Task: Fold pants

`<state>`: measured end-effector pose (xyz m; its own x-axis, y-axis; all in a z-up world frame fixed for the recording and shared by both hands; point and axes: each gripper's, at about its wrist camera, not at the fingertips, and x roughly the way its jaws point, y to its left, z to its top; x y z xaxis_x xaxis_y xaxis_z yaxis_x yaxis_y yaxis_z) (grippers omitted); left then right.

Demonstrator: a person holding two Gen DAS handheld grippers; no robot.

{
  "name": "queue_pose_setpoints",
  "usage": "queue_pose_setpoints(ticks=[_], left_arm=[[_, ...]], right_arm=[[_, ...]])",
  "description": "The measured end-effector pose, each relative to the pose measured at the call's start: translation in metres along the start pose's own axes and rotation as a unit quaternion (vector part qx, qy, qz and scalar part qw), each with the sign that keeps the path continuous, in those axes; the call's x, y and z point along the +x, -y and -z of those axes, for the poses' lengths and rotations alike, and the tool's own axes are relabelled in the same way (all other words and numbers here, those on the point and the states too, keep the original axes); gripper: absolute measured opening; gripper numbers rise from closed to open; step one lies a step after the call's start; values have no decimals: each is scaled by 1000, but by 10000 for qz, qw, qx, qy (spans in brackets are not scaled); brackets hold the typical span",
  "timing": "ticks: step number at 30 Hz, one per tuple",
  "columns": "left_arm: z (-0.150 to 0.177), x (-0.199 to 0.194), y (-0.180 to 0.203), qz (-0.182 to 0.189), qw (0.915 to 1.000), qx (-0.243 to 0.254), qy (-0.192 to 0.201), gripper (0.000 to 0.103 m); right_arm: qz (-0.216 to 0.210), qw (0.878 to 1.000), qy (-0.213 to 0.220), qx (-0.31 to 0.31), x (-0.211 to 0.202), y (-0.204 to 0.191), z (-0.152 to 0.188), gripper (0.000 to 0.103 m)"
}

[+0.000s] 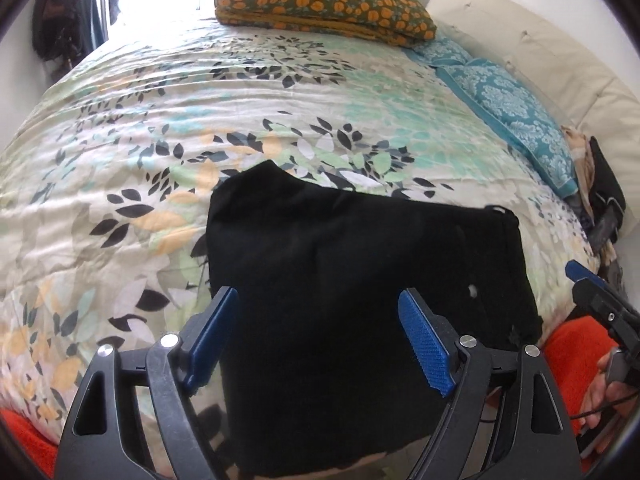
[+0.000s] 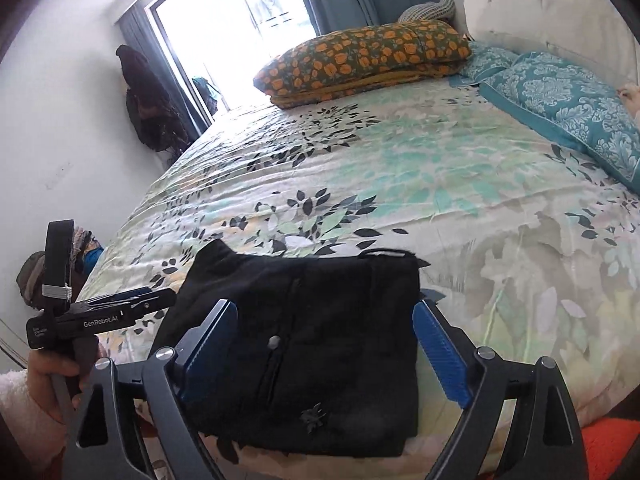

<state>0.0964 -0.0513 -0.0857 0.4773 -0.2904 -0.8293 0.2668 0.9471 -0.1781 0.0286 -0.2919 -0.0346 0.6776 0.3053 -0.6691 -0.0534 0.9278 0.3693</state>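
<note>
The black pants [image 1: 360,288] lie folded into a compact rectangle on the floral bedspread [image 1: 200,120] near the bed's front edge; they also show in the right wrist view [image 2: 312,344]. My left gripper [image 1: 318,308] is open and empty, its blue pads hovering over the near part of the pants. My right gripper [image 2: 326,320] is open and empty, straddling the folded pants just above them. The right gripper also shows at the far right of the left wrist view [image 1: 596,292], and the left gripper at the left of the right wrist view [image 2: 120,308].
A folded orange-flowered quilt [image 2: 360,60] lies at the far end of the bed. Teal patterned pillows [image 2: 568,100] rest along the cream headboard [image 2: 552,16] on the right. Dark clothes [image 2: 148,96] hang by the bright window. An orange blanket [image 1: 572,360] hangs off the front edge.
</note>
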Motion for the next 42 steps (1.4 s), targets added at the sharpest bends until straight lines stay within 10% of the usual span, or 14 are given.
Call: queue_pose_setpoints(ticks=[5, 14, 20, 28, 32, 39, 42], left_arm=[[45, 22, 18, -56, 9974, 389, -608, 84], [36, -21, 22, 98, 9998, 189, 14, 84], [60, 25, 15, -365, 9966, 394, -627, 84], [50, -30, -37, -125, 9973, -727, -42, 84], [46, -27, -70, -355, 9921, -1200, 6, 84], [58, 18, -65, -349, 9937, -802, -695, 85], [55, 2, -71, -291, 9926, -1024, -592, 84]], right_arm=[[487, 9921, -1157, 13, 48, 2, 54, 92], [558, 9970, -294, -456, -4, -23, 33, 92], [943, 9803, -1733, -75, 51, 6, 69, 98], [824, 9906, -286, 1050, -19, 51, 54, 98], [521, 9960, 311, 653, -34, 36, 40, 98], [355, 9938, -1042, 167, 41, 20, 43, 89], [390, 9919, -751, 948, 23, 50, 40, 87]])
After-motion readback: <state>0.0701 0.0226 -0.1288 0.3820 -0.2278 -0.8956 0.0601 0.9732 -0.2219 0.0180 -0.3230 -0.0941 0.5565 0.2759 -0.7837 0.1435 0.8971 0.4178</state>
